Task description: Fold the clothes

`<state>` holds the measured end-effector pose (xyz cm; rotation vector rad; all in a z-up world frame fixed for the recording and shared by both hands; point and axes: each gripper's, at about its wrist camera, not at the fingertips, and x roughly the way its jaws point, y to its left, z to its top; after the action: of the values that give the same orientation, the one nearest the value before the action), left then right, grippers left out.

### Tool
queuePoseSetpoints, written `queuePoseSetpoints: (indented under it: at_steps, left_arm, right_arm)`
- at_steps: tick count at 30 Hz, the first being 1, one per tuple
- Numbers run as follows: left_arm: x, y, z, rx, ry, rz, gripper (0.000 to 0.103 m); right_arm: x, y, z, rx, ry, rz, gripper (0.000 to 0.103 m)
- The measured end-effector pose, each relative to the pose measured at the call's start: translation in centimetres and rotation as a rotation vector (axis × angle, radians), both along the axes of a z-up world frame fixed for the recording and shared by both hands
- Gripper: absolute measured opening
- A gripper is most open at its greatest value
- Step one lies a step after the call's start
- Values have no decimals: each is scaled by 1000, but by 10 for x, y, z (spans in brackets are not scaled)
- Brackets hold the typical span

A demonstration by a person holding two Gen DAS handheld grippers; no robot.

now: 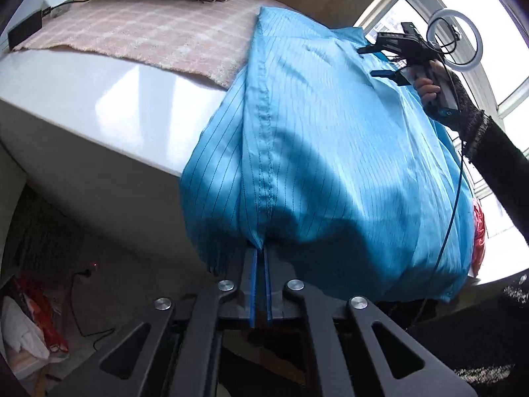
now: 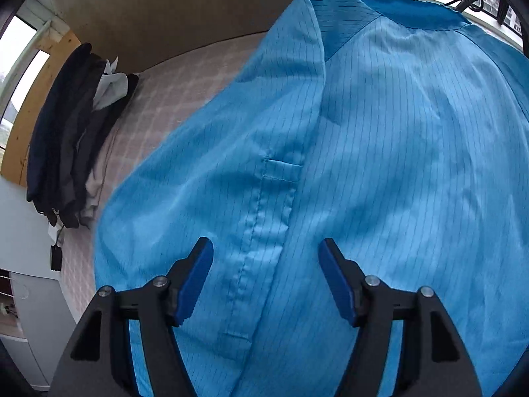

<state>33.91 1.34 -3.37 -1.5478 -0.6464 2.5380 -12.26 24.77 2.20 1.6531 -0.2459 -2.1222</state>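
A bright room with windows behind, and a white bench [image 1: 99, 106] topped by a pink checked mat [image 1: 148, 33]. Closest in, the left gripper [image 1: 261, 264] has its jaws pinched together on the lower hem of the blue striped garment [image 1: 330, 149], right where the stitched seam runs down to the edge hanging off the bench. Just ahead of it the fabric spreads up across the mat, still mostly unfolded with one side panel turned over: the folding looks barely begun, most of it left to do. Farther off, up and to the right, the right gripper [image 1: 380, 61] hovers at the garment's far edge; its own view shows the right gripper's jaws well apart over the front placket, gripping nothing. Beyond, a stack of dark clothes [image 2: 66, 132] lies at the mat's far end.
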Motion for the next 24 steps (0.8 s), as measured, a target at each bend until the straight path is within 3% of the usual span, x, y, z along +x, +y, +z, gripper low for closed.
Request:
queuePoseSetpoints:
  at_steps: [1, 3, 6, 10, 13, 15, 17, 18, 20, 23, 24]
  left_arm:
    - [2, 0, 1, -2, 3, -2, 2]
    - [2, 1, 3, -4, 3, -4, 2]
    - [8, 1, 7, -17, 8, -13, 1]
    - [19, -3, 12, -31, 13, -19, 1]
    - [26, -10, 10, -50, -5, -16, 1]
    - [31, -15, 5, -58, -26, -8, 1]
    - [36, -19, -1, -58, -44, -5, 1]
    - [37, -20, -3, -59, -49, 0, 1]
    - [38, -21, -3, -54, -41, -1, 1]
    - [40, -14, -1, -65, -25, -28, 1]
    - [39, -12, -3, -64, -28, -38, 1]
  right_arm:
    - [2, -4, -1, -14, -7, 10, 60]
    - [7, -11, -3, -38, -18, 31, 22]
    - [15, -10, 1, -29, -1, 49, 9]
    - [26, 0, 9, -5, 8, 49, 7]
    - [36, 3, 11, 97, 18, 100, 7]
    - [40, -3, 7, 197, -7, 152, 14]
    - [46, -5, 4, 271, -31, 203, 14]
    - [48, -5, 7, 297, -25, 213, 21]
    - [52, -6, 21, 346, 28, 209, 31]
    - [60, -15, 53, 428, 191, 175, 32]
    - [64, -23, 61, 399, 215, 194, 32]
